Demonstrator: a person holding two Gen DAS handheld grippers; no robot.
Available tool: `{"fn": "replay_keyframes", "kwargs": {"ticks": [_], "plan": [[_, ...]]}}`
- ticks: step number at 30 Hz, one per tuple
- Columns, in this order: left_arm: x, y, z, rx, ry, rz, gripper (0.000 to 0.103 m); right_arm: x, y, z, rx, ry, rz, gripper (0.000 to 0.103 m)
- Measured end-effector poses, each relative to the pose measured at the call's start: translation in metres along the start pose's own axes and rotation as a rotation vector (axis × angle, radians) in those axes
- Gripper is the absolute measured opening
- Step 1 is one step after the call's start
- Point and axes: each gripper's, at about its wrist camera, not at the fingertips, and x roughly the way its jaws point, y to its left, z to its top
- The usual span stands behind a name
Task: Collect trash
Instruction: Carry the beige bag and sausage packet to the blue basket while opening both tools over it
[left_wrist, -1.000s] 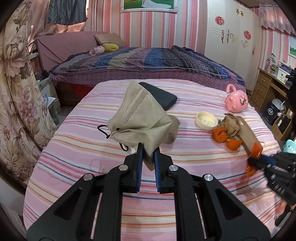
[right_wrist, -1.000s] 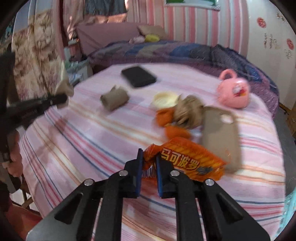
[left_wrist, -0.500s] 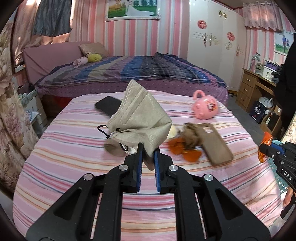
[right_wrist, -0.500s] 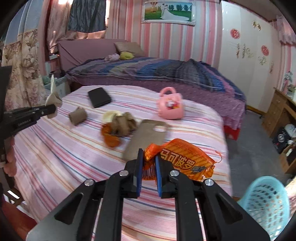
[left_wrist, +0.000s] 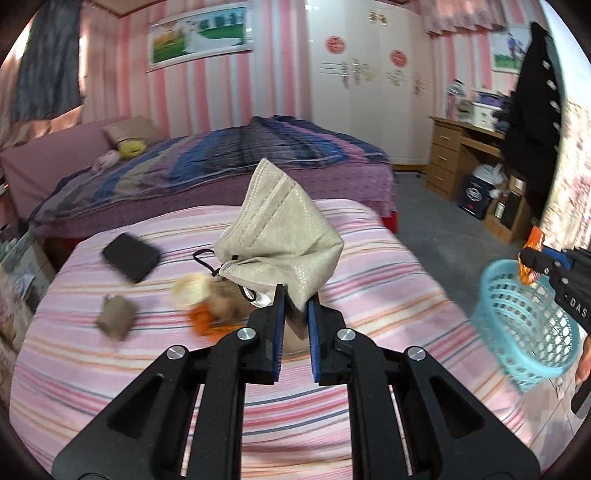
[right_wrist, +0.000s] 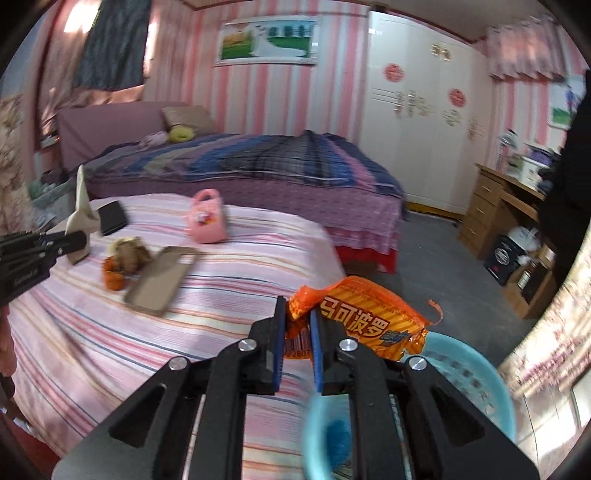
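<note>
My left gripper (left_wrist: 294, 295) is shut on a beige face mask (left_wrist: 280, 236) that stands up above the pink striped bed (left_wrist: 369, 288). My right gripper (right_wrist: 297, 314) is shut on an orange snack wrapper (right_wrist: 365, 317), held over the rim of a light blue basket (right_wrist: 476, 365) beside the bed. In the left wrist view the same basket (left_wrist: 517, 325) sits at the right, with the right gripper (left_wrist: 532, 260) and wrapper above it. Orange peel and brown scraps (right_wrist: 123, 264) lie on the bed.
On the bed lie a black phone (left_wrist: 131, 256), a crumpled brown wad (left_wrist: 116, 321), a small round lid (left_wrist: 190, 290), a tan phone case (right_wrist: 160, 277) and a pink toy bag (right_wrist: 207, 218). A second bed (right_wrist: 258, 166), white wardrobe (right_wrist: 417, 129) and wooden desk (right_wrist: 506, 206) stand behind.
Both grippers swung right with their loads. The right one left the bed and now holds the wrapper over the blue basket. The left view now shows the basket.
</note>
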Motion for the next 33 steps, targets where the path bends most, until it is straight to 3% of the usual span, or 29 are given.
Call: {"fn": "replay_keyframes", "kwargs": {"ticks": [9,15,27,31,33], "plan": [[0.017,-0.115,0.006,0.081,-0.001,-0.133,0.01,-0.008,-0.094,-0.029,0.101,0.035,-0.123,0.012],[0.025,-0.183,0.001,0.114,0.019,-0.205,0.01,-0.009,-0.134,-0.046,0.168,0.046,-0.161,0.012],[0.039,-0.253,-0.01,0.161,0.048,-0.271,0.01,-0.011,-0.177,-0.063,0.263,0.045,-0.191,0.012],[0.048,-0.258,-0.011,0.158,0.065,-0.285,0.017,-0.011,-0.182,-0.066,0.273,0.049,-0.197,0.012],[0.049,-0.254,-0.014,0.158,0.067,-0.28,0.035,-0.011,-0.184,-0.067,0.279,0.05,-0.197,0.012]]}}
